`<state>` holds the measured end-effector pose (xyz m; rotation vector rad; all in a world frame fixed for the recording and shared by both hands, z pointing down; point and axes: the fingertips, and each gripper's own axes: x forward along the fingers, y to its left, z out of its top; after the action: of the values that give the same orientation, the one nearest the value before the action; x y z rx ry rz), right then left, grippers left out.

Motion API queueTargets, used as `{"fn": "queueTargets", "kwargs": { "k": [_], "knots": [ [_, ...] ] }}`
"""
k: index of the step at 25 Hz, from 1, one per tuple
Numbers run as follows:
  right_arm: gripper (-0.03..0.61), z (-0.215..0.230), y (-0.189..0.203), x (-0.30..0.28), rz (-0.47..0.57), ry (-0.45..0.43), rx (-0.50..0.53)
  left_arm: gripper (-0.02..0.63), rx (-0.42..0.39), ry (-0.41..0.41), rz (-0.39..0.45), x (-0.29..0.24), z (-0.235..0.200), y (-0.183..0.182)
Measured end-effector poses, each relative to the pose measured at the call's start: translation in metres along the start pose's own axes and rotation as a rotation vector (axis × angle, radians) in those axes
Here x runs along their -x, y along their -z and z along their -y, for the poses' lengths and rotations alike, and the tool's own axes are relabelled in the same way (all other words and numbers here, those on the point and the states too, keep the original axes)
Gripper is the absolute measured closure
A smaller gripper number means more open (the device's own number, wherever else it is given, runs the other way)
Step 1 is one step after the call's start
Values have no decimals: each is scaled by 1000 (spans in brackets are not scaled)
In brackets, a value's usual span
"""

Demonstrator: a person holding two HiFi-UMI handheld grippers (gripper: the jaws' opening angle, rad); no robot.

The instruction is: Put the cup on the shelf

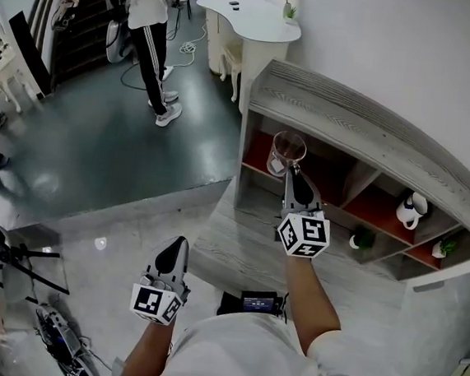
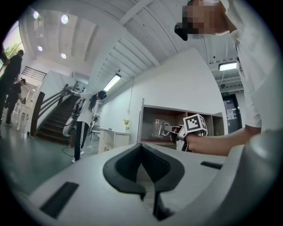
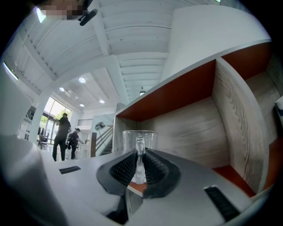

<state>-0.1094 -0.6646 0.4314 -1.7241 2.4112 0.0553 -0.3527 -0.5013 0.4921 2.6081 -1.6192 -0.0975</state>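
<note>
A clear glass cup (image 1: 287,152) with a handle hangs upright at the mouth of the shelf's (image 1: 365,125) upper left compartment. My right gripper (image 1: 291,173) is shut on its handle. In the right gripper view the cup (image 3: 139,140) stands just past the jaws, its handle pinched between the pads, with the compartment's red ceiling and wood-grain back wall behind it. The left gripper view shows the cup (image 2: 158,128) held out before the shelf (image 2: 174,110). My left gripper (image 1: 174,250) is low at the left, far from the shelf, its jaws together and empty.
A white jug (image 1: 410,210) stands in a right-hand compartment, and small potted plants (image 1: 362,237) sit on the lower level. A white table (image 1: 247,19) with a vase stands at the back. A person (image 1: 151,26) walks on the dark floor at the left.
</note>
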Motion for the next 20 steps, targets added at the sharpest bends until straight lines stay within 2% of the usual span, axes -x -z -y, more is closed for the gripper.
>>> {"fn": "queueTargets", "kwargs": {
  "k": [13,20],
  "knots": [
    [532,16,13,-15,-98,78,-27,604,6,19,6,-1,13,0],
    [534,17,20,-16,-118,94,2,604,8,7,3,6,11,3]
  ]
}}
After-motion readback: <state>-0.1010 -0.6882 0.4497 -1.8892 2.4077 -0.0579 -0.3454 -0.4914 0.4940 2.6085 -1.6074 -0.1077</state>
